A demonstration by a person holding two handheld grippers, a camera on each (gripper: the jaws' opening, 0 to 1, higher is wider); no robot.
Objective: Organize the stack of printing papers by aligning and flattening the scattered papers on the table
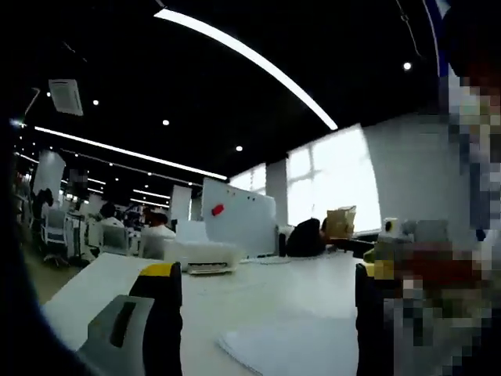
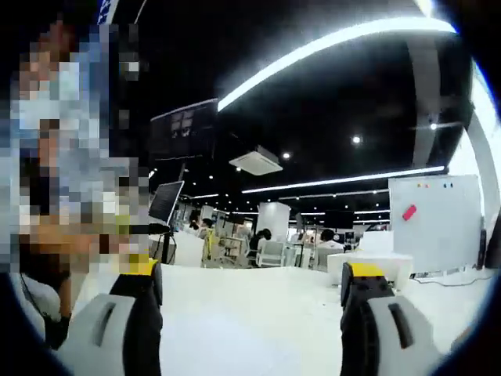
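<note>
A sheet of white printing paper (image 1: 290, 345) lies on the white table (image 1: 258, 290), low between my left gripper's jaws. The left gripper (image 1: 266, 305) stands open above the table with nothing in it; its fingers (image 1: 160, 313) are black with yellow tips. In the right gripper view my right gripper (image 2: 250, 301) is open too, held over a bare stretch of the table (image 2: 250, 313), its grey-and-black fingers (image 2: 368, 313) yellow-tipped. No paper lies between those jaws.
A white printer-like box (image 1: 203, 254) sits at the table's far side, with a whiteboard (image 1: 239, 215) behind it. Seated people (image 1: 305, 239) work at desks beyond. A monitor (image 2: 166, 202) and another whiteboard (image 2: 434, 219) stand past the table.
</note>
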